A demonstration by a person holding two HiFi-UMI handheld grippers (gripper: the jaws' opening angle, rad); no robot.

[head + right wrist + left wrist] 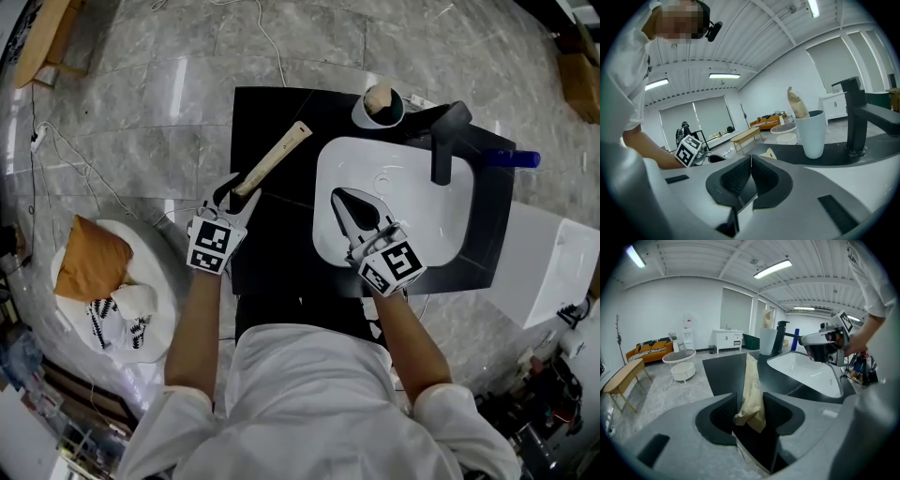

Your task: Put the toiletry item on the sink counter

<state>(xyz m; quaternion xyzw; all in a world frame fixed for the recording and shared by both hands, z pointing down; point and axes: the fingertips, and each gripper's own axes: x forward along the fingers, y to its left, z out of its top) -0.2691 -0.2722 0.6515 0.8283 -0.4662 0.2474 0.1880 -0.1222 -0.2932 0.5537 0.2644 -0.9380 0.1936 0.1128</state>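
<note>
A long tan paper-wrapped toiletry item (272, 159) lies on the black sink counter (281, 248), left of the white basin (417, 202). My left gripper (234, 192) is at its near end. In the left gripper view the crumpled end of the item (751, 390) lies between the jaws of the left gripper (750, 398), which stand apart with a gap at the left pad. My right gripper (340, 197) hovers over the basin's left part, jaws together with nothing in them; the right gripper view shows the right gripper (750, 160) closed at the tips.
A white cup (378, 108) with a wrapped item in it stands at the counter's back, beside the black faucet (445, 141). A blue object (514, 159) lies at the right edge. A round white table (141, 323) with cushions and floor cables are to the left.
</note>
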